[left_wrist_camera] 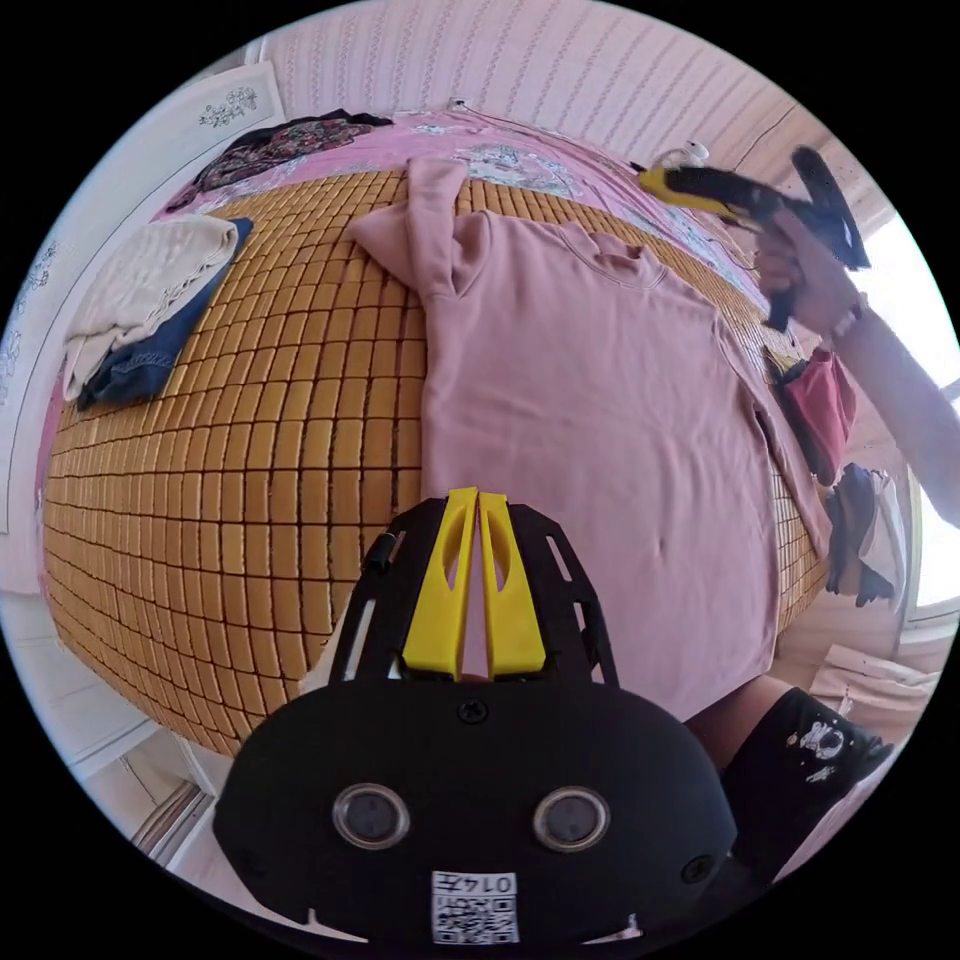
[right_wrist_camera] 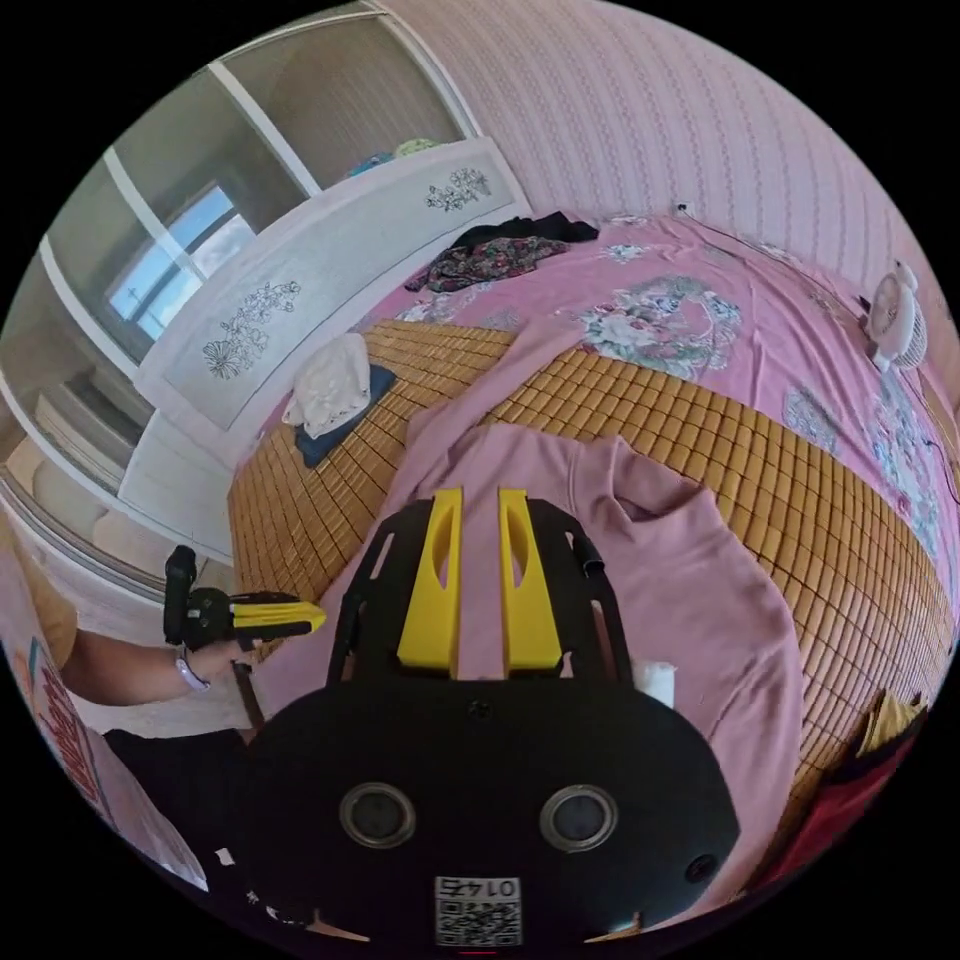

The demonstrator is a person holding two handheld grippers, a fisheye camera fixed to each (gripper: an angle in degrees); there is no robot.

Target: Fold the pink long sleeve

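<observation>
The pink long sleeve [left_wrist_camera: 590, 420] lies spread flat, front up, on a bamboo mat [left_wrist_camera: 250, 450] on the bed. One sleeve [left_wrist_camera: 432, 215] stretches toward the far side; the other runs down the right edge [left_wrist_camera: 790, 470]. My left gripper [left_wrist_camera: 478, 497] hovers over the shirt's near hem, jaws together with nothing between them. It also appears in the right gripper view, left gripper [right_wrist_camera: 300, 617], held by a hand beside the shirt's edge. My right gripper [right_wrist_camera: 480, 495] hangs above the shirt [right_wrist_camera: 690, 590] near the collar, jaws slightly apart and empty. A hand holds the right gripper [left_wrist_camera: 670, 182] past the far shoulder.
Folded cream and navy clothes [left_wrist_camera: 150, 300] sit on the mat's left side. Dark floral garments [left_wrist_camera: 285, 145] lie on the pink bedsheet [right_wrist_camera: 690, 320] beyond. Red and dark clothes [left_wrist_camera: 825, 405] pile off the mat's right edge. A small white fan [right_wrist_camera: 893, 318] stands on the bed.
</observation>
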